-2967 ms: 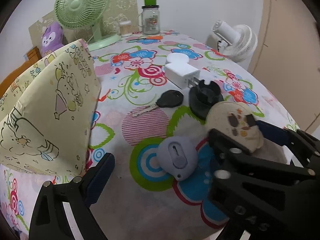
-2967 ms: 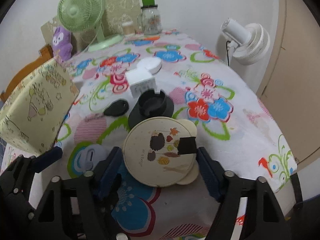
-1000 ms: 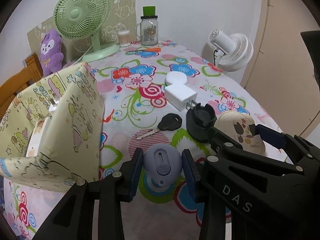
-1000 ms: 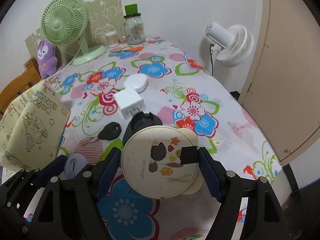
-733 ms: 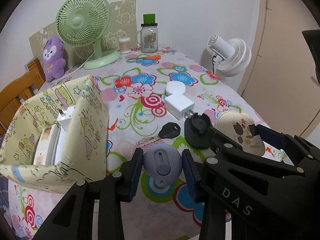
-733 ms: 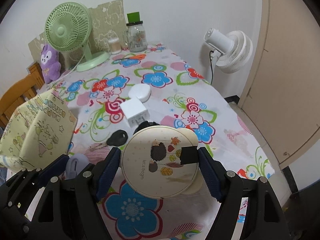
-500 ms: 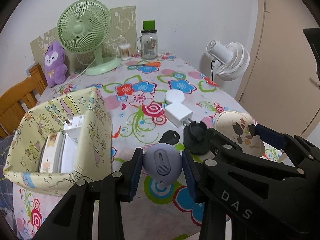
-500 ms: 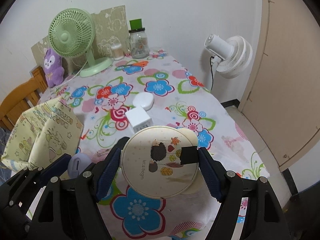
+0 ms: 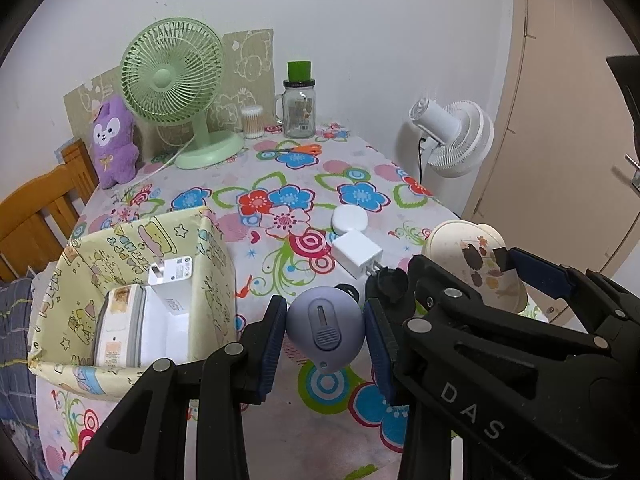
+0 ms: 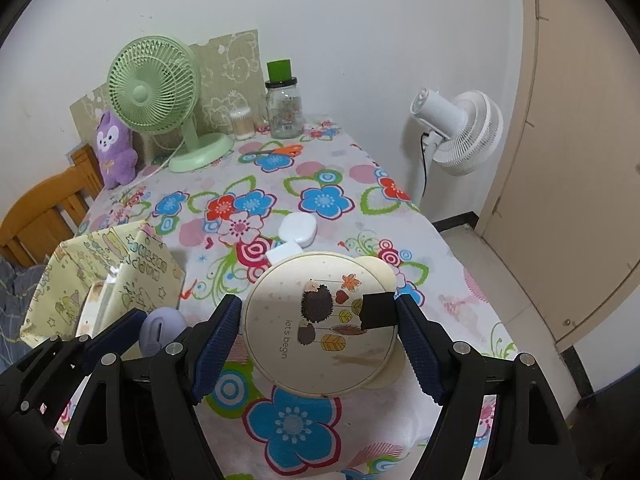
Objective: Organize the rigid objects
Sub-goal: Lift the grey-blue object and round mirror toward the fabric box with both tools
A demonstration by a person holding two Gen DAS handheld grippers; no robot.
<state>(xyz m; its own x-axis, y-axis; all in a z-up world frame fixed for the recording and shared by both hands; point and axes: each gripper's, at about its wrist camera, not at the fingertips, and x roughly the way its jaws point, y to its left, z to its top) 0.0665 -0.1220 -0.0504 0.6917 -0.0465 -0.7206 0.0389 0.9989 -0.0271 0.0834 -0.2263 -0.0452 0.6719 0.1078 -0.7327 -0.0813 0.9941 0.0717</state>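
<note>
- The round cream case (image 10: 320, 328) is showing a hedgehog, leaves and the words "lets begin" on its flat lid, with a black tape tab at one edge.
- The right tool (image 10: 320, 340) is squeezing that case between its blue bumpy pads and holding it up over the table (image 10: 352, 176).
- The letters "DAS" are showing in white on the black arm of the right tool in the left view.
- The left tool (image 9: 325, 334) is pinching a smooth, rounded purple-grey gadget (image 9: 325, 322) with a ridged slider on its face, and is holding it in the air just beside the box.
- The yellow box (image 9: 100, 264), soft-sided with cartoon drawings, is sitting on the table near its left edge, with white packs inside it.
- A square white charger (image 9: 357, 253) with metal prongs and a smooth white oval case (image 9: 349, 219) are lying on the flowery tablecloth, touching each other.
- A black round holder (image 9: 390, 280) is peeking out behind the right tool.
</note>
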